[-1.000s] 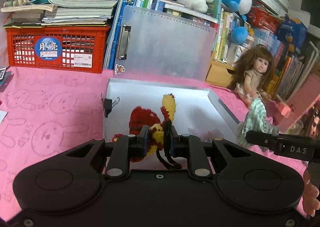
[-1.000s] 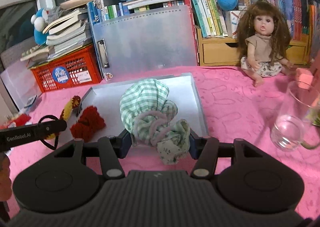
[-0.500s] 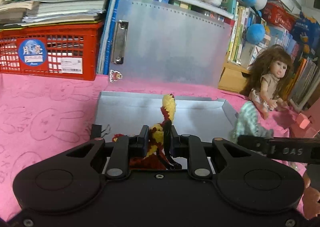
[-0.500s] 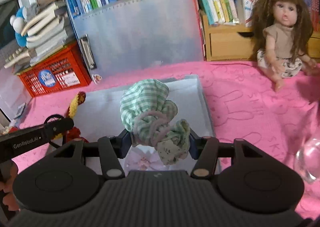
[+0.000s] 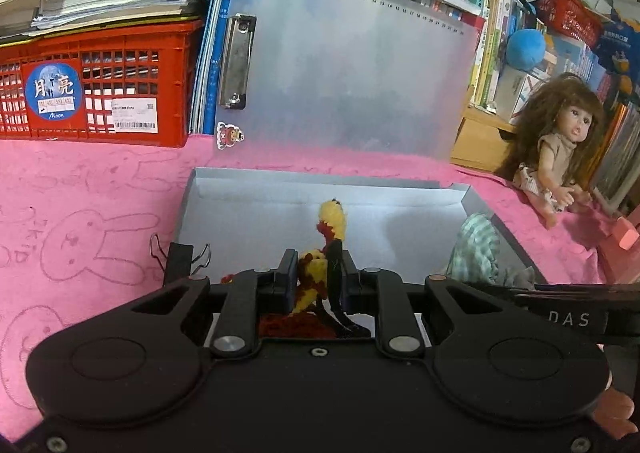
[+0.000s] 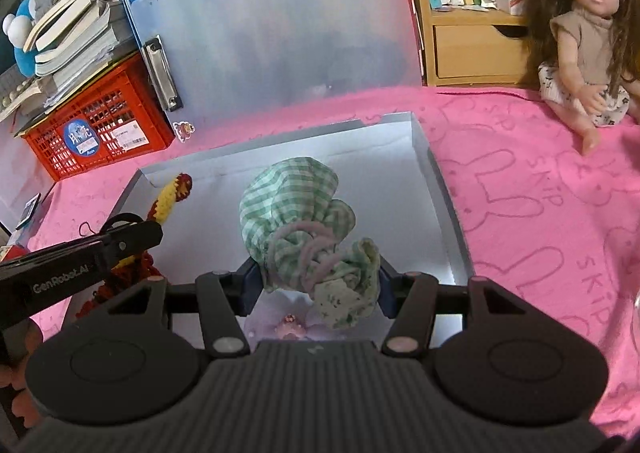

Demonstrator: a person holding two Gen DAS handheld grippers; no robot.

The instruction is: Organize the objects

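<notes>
While both tools hang over the grey tray point(image 6: 440, 189), I've got the left gripper point(image 5: 318, 285) pinched narrow on the red-and-yellow yarn toy point(image 5: 331, 221), near the tray's left edge. Right gripper point(image 6: 316, 281) is clamped on the green checked pouch point(image 6: 296, 209), over the tray's middle. Binder clip point(image 5: 179, 257) sits at the tray's left rim. Doll point(image 6: 588, 33) sits on the pink cloth point(image 6: 520, 193), toward its far right corner.

A pink bunny-print cloth point(image 6: 520, 189) carries the grey tray point(image 6: 440, 189), red crate point(image 5: 120, 65), and doll point(image 6: 584, 33).
</notes>
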